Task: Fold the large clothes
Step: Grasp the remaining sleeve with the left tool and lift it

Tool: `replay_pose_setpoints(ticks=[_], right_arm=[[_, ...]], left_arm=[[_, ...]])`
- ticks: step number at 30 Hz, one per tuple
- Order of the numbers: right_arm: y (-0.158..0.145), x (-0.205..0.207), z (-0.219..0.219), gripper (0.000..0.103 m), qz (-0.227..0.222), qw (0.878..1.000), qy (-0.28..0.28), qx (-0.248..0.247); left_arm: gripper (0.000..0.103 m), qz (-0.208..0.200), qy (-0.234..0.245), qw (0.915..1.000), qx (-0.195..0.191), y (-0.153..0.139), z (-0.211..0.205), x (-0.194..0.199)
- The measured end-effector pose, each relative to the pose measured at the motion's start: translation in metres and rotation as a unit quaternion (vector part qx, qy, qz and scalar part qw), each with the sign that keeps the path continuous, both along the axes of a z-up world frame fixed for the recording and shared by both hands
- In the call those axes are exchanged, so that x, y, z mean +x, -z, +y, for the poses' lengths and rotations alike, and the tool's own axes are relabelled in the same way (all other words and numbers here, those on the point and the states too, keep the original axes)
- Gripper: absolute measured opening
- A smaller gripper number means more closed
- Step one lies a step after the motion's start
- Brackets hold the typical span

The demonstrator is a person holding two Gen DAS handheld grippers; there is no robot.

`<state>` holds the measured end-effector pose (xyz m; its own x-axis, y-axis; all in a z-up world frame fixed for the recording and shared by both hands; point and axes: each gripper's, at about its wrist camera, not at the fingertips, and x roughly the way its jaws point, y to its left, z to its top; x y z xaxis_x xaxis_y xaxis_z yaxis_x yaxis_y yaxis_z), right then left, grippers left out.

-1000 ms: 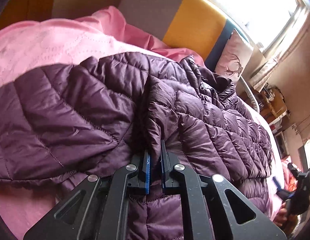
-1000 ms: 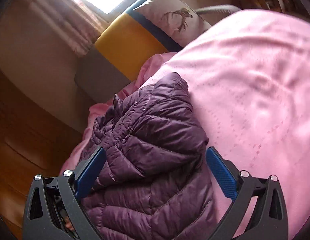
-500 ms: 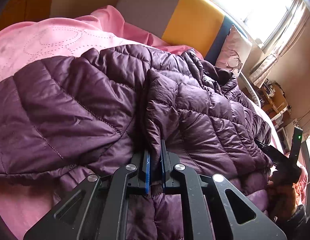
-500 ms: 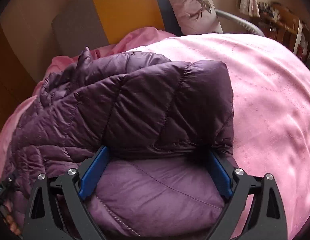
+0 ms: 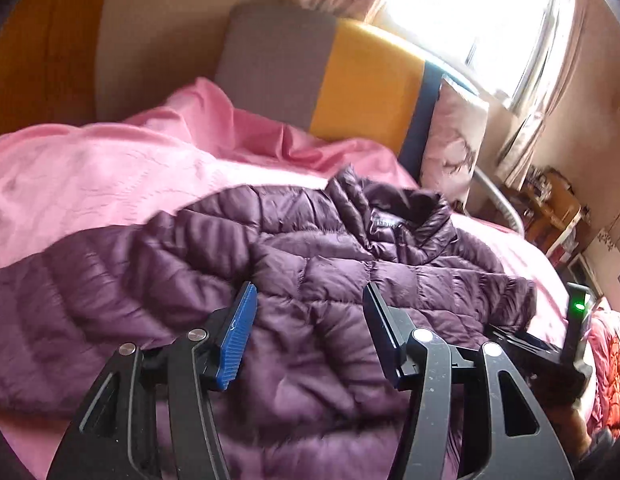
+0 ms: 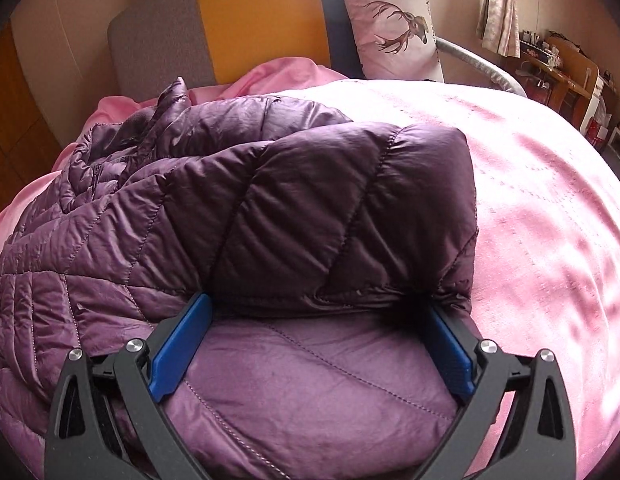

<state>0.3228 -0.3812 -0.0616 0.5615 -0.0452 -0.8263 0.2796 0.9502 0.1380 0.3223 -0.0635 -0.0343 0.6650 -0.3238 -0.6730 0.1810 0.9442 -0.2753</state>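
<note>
Left hand-held gripper [image 5: 308,320] now wide, fold released a moment ago; right hand-held gripper [image 6: 310,344] also wide, holding nothing. Jacket [image 6: 270,208] on bed [image 6: 550,200], side folded over; next fold likely.

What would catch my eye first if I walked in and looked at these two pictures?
The big purple quilted jacket, lying across a pink bedspread and filling the middle of both views. Next come the two black tools with blue pads reaching in from the bottom edge: the left gripper and the right gripper, both spread open over the jacket. Behind the bed, a grey and yellow headboard holds up a deer-print pillow.
</note>
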Motion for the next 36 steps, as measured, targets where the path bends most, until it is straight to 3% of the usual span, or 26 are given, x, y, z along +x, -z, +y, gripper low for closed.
replay_pose_setpoints(ticks=[4,9,15,18,23,27,31,35,36], right_arm=[[0.0,0.0,-0.001,0.1,-0.003,1.0,0.0,0.003],[0.001,0.001,0.0,0.101,-0.002,1.0,-0.001,-0.001],[0.001,0.002,0.001,0.101,0.001,1.0,-0.002,-0.013],[0.002,0.002,0.001,0.101,0.001,1.0,-0.002,-0.014],[0.002,0.002,0.002,0.101,0.001,1.0,-0.002,-0.013],[0.002,0.002,0.002,0.101,0.0,1.0,-0.001,-0.012],[0.001,0.003,0.002,0.101,-0.001,1.0,0.0,-0.013],[0.001,0.003,0.004,0.101,-0.001,1.0,0.0,-0.016],[0.0,0.003,0.004,0.101,-0.001,1.0,0.0,-0.018]], left_arm=[[0.046,0.068,-0.018,0.9975,-0.005,0.043,0.002,0.03],[0.046,0.053,-0.024,0.9981,-0.022,0.055,0.009,0.027],[0.047,0.054,-0.028,0.9981,-0.012,0.046,0.01,0.015],[0.057,0.055,-0.04,0.9975,-0.021,0.039,0.021,-0.005],[0.057,0.053,-0.063,0.9965,0.011,0.032,0.041,-0.039],[0.058,0.044,-0.101,0.9937,-0.024,0.023,0.083,-0.073],[0.07,0.043,-0.179,0.9801,-0.074,0.023,0.15,-0.105],[0.07,0.051,-0.275,0.9528,-0.119,0.029,0.231,-0.13],[0.07,0.057,-0.313,0.9391,-0.13,0.033,0.26,-0.138]])
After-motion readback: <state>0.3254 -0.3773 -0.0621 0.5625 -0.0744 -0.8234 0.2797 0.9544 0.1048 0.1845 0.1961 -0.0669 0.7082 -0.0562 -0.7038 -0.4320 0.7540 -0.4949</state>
